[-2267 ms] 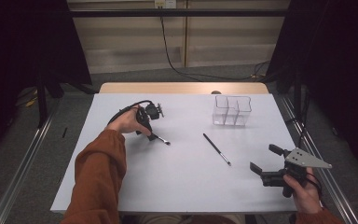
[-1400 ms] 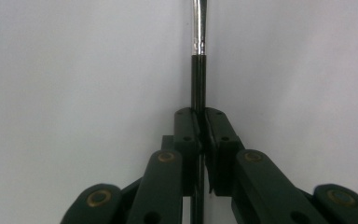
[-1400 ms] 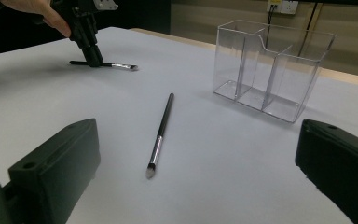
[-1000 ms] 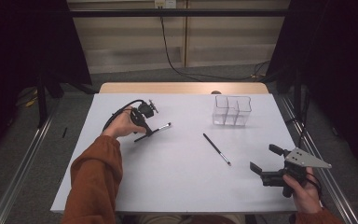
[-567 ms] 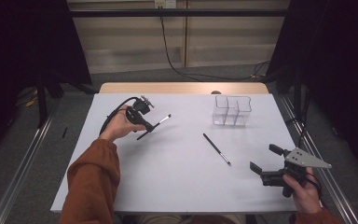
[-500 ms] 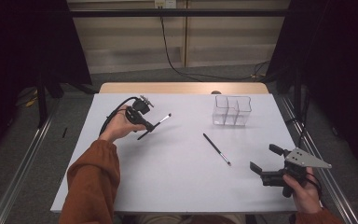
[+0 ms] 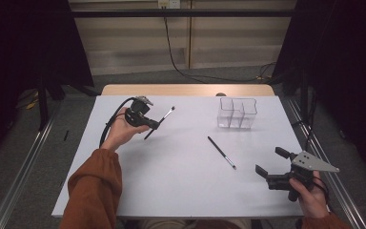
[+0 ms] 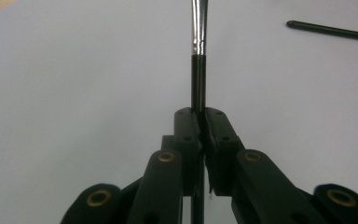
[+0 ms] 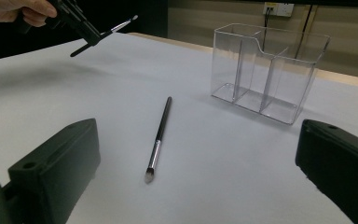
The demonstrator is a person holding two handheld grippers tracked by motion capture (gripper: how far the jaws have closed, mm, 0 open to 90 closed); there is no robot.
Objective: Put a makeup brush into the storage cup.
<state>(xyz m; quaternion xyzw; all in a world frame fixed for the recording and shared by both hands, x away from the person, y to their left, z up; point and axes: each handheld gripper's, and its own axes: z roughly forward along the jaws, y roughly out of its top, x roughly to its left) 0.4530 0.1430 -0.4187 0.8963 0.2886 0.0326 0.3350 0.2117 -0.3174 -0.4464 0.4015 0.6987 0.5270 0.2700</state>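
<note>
Black jaws of the left gripper [image 7: 153, 125] clamp a thin black-handled brush [image 7: 161, 122] above the white surface [image 7: 181, 176]; right gripper [image 7: 270, 164] jaws gape empty.

free: bare white table [image 7: 171, 181] between my two grippers | obstacle: loose brush [image 7: 221, 152] lying mid-table, diagonal | obstacle: clear three-compartment organizer [image 7: 238, 112] upright at far right, open on top | near edge: my sleeve [image 7: 95, 191]

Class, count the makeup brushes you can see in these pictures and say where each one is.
2. One brush is clamped in the left gripper, lifted above the table. The other brush lies flat on the white table, in front of the clear organizer. None seems hidden.
</note>
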